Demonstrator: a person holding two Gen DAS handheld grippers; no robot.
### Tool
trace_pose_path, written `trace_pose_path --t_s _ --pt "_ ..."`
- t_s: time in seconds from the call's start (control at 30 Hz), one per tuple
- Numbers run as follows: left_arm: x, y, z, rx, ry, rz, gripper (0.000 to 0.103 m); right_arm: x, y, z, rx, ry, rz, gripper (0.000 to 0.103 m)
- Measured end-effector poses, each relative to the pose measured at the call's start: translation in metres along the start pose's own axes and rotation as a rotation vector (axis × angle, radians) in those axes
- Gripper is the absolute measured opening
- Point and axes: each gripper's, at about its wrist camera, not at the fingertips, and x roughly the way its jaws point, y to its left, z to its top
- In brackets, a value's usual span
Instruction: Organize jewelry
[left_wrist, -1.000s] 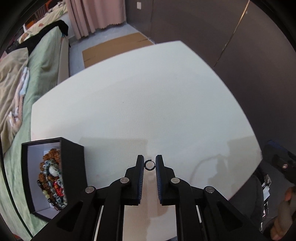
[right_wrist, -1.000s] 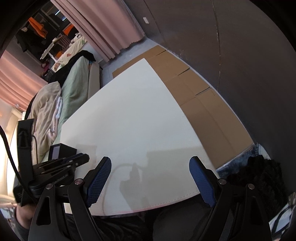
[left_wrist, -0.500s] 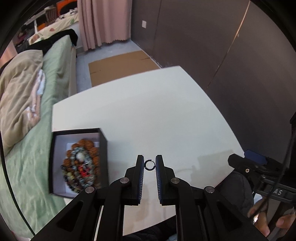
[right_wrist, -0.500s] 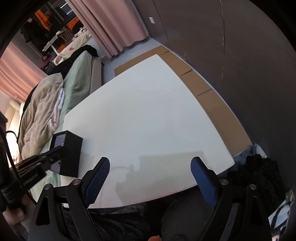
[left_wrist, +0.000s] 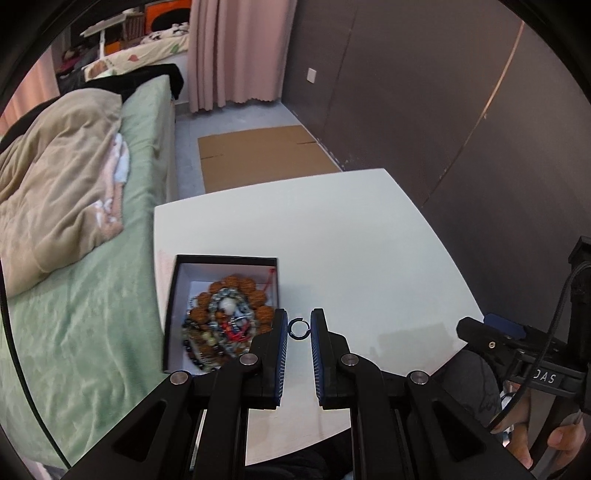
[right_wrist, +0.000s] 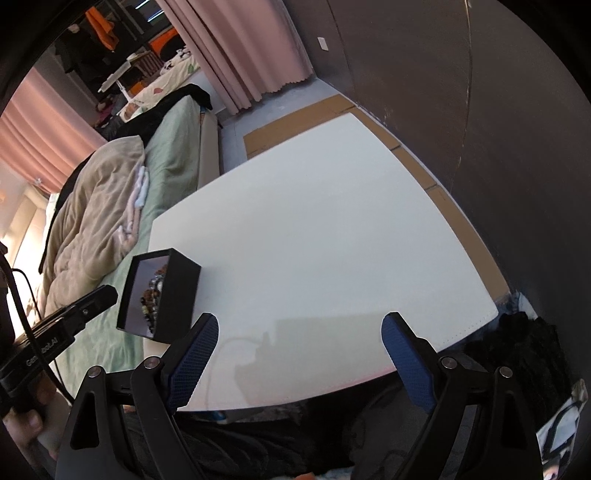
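Dark round ring (left_wrist: 298, 329) between ribbed blue pads (left_wrist: 282, 352)

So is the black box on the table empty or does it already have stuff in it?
Not empty. The open black box holds a heap of bead bracelets; no lid shows in the pictures.

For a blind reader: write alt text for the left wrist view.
The left gripper pinches a small dark ring above a white table, just right of an open black box filled with bead bracelets. The right gripper shows at the right edge; a green bed lies left.
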Motion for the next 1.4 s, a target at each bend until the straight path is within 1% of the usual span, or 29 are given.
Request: trace_pose_path --t_s 0.17,0.27,0.37,0.4,0.43,0.47,0.5,0.53,0.57,0.6,0.77,0.9,0.93,0.97,1.03,1.1,1.17,1.2,1.4 --pt "-0.002 0.015 0.002 -0.023 -0.007 -0.020 0.013 -0.007 0.016 -0.001 -0.052 -0.033 0.019 0.090" --pt "0.000 0.022 0.004 -0.049 -0.008 -0.017 0.013 -0.009 0.025 -0.002 -0.076 -0.039 0.033 0.090" --pt "0.005 0.033 0.006 -0.087 0.011 -0.009 0.014 -0.012 0.031 -0.003 -0.087 -0.054 0.040 0.090" --pt "0.006 0.038 0.005 -0.104 0.020 -0.019 0.016 -0.013 0.032 -0.004 -0.087 -0.057 0.043 0.090" --pt "0.006 0.041 0.005 -0.118 0.024 -0.032 0.024 -0.013 0.032 -0.004 -0.084 -0.058 0.046 0.090" --pt "0.005 0.044 0.004 -0.131 0.020 -0.039 0.039 -0.014 0.032 -0.004 -0.082 -0.058 0.050 0.090" --pt "0.002 0.046 0.003 -0.136 0.009 -0.038 0.049 -0.014 0.033 -0.004 -0.081 -0.059 0.051 0.090" --pt "-0.001 0.047 0.002 -0.138 -0.006 -0.036 0.066 -0.015 0.034 -0.004 -0.082 -0.061 0.053 0.090" --pt "-0.005 0.047 0.001 -0.137 -0.024 -0.034 0.074 -0.015 0.035 -0.005 -0.083 -0.066 0.053 0.090" --pt "-0.010 0.048 0.000 -0.136 -0.042 -0.031 0.075 -0.016 0.037 -0.005 -0.085 -0.070 0.052 0.090" --pt "-0.023 0.049 -0.009 -0.141 -0.060 -0.038 0.076 -0.024 0.047 -0.008 -0.097 -0.116 0.050 0.090" --pt "-0.036 0.043 -0.018 -0.118 -0.099 -0.048 0.076 -0.028 0.053 -0.010 -0.119 -0.120 0.064 0.090" --pt "-0.039 0.041 -0.021 -0.112 -0.106 -0.047 0.077 -0.029 0.056 -0.012 -0.143 -0.111 0.064 0.090" --pt "-0.043 0.038 -0.023 -0.104 -0.114 -0.045 0.081 -0.030 0.059 -0.013 -0.162 -0.102 0.056 0.090" --pt "-0.053 0.032 -0.030 -0.090 -0.144 -0.047 0.088 -0.032 0.062 -0.016 -0.177 -0.090 0.039 0.090" --pt "-0.065 0.026 -0.037 -0.082 -0.183 -0.048 0.091 -0.038 0.066 -0.022 -0.195 -0.083 0.029 0.092" --pt "-0.076 0.020 -0.042 -0.072 -0.213 -0.050 0.097 -0.047 0.071 -0.029 -0.222 -0.093 0.023 0.101" --pt "-0.080 0.018 -0.044 -0.067 -0.224 -0.049 0.097 -0.051 0.072 -0.031 -0.228 -0.105 0.025 0.103" --pt "-0.100 0.004 -0.059 -0.056 -0.256 -0.033 0.098 -0.072 0.067 -0.047 -0.228 -0.132 0.017 0.103"
